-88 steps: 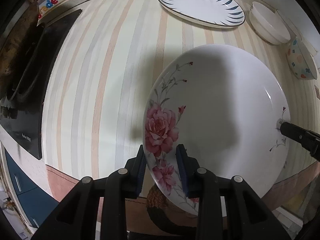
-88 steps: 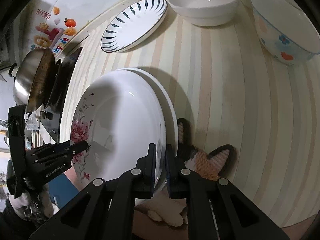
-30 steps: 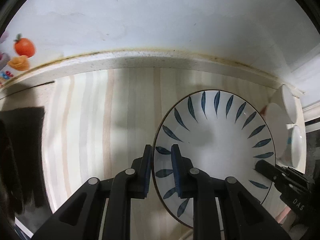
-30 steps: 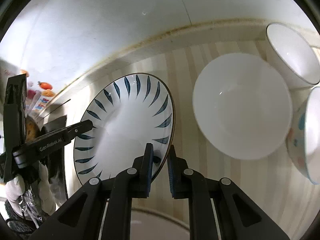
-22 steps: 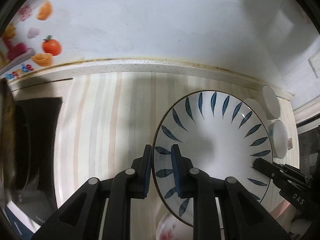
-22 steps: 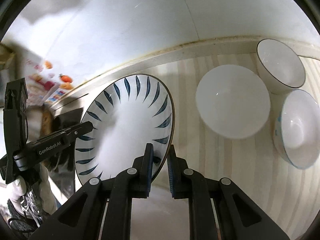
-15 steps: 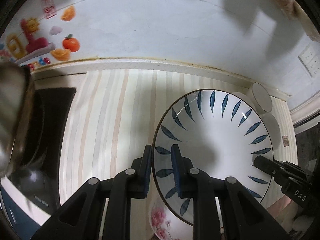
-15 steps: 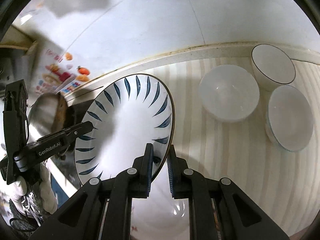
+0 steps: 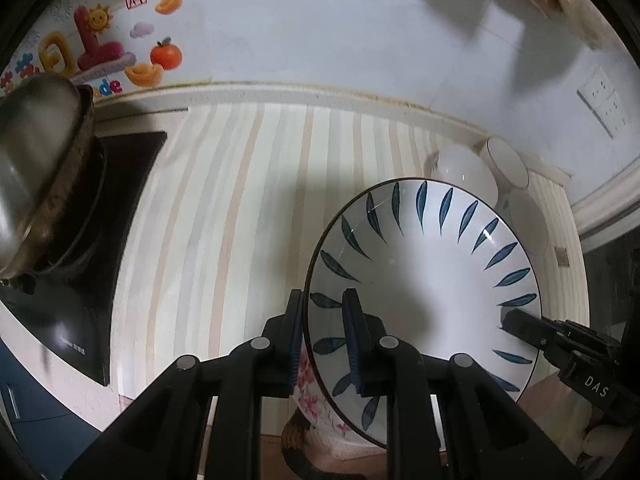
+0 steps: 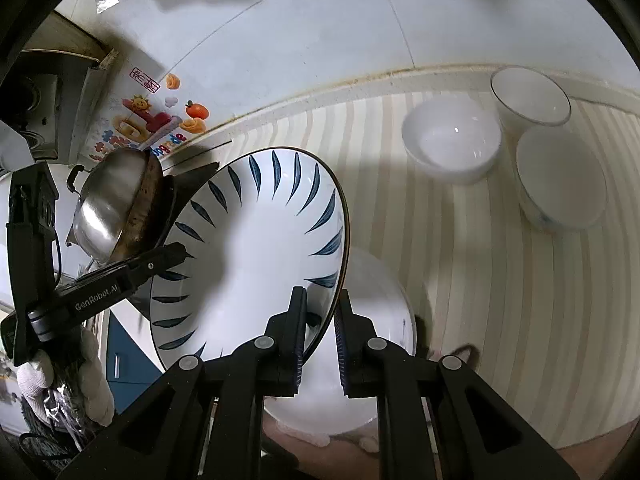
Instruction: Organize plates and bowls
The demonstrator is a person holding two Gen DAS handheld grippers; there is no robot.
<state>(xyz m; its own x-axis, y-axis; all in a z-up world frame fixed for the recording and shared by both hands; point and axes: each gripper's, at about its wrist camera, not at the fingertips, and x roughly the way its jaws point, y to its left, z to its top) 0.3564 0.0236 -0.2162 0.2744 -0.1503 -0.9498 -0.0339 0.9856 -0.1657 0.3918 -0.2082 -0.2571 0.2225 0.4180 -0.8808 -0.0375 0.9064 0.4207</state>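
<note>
A white plate with blue leaf marks [image 9: 424,272] is held in the air by both grippers. My left gripper [image 9: 323,336] is shut on its left rim. My right gripper [image 10: 320,332] is shut on its right rim; the plate [image 10: 256,248] fills the middle of the right wrist view. Below it, on the striped counter, lies the white plate with pink flowers [image 9: 316,404], also seen under the right gripper [image 10: 372,304]. Three bowls stand at the back right: a white one [image 10: 452,140], a dark-rimmed one [image 10: 528,96] and a patterned one [image 10: 560,184].
A steel wok [image 10: 116,200] sits on a black stove [image 9: 92,240] at the left. The wall with colourful stickers [image 9: 100,56] runs behind the striped counter [image 9: 224,208]. A cat-shaped mat [image 10: 460,352] lies under the flowered plate.
Both grippers let go of the flowered plate, took the blue-leaf plate at the back of the counter, lifted it and carried it back toward me, above the flowered plate.
</note>
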